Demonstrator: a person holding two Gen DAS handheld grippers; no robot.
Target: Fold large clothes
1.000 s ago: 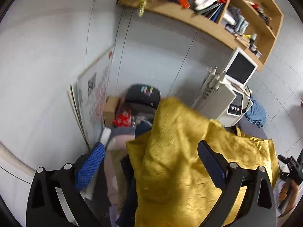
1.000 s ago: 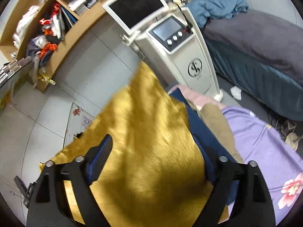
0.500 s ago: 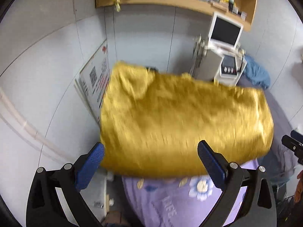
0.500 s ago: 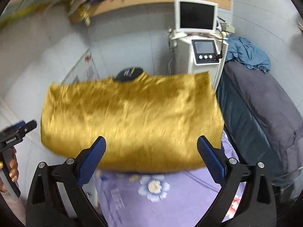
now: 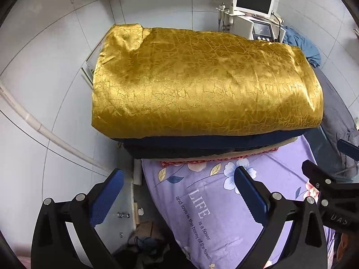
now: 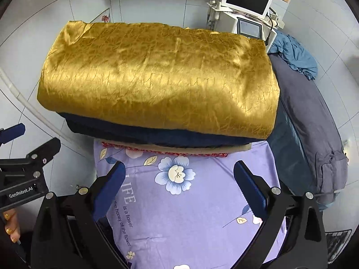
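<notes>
A folded gold satin cloth (image 5: 202, 83) (image 6: 157, 78) lies on top of a stack of folded clothes, over a navy piece (image 5: 202, 143) (image 6: 145, 132) and a beige one with red trim (image 6: 170, 150). The stack rests at the far end of a surface covered by a purple floral sheet (image 5: 213, 201) (image 6: 190, 206). My left gripper (image 5: 179, 190) hangs open above the sheet, short of the stack, with nothing between its fingers. My right gripper (image 6: 179, 186) is likewise open and empty on the near side of the stack. Each gripper shows at the edge of the other's view.
A white machine with a monitor (image 5: 253, 0) (image 6: 246, 2) stands behind the stack. A grey bed (image 6: 309, 116) with a blue cloth (image 6: 294, 56) runs along the right. A white pipe (image 5: 44, 132) crosses the tiled wall on the left. Clutter lies on the floor (image 5: 143, 242).
The gold cloth, close between both grippers a second ago, now lies flat on the stack. Both grippers have drawn back from it and rolled level over the purple sheet.
</notes>
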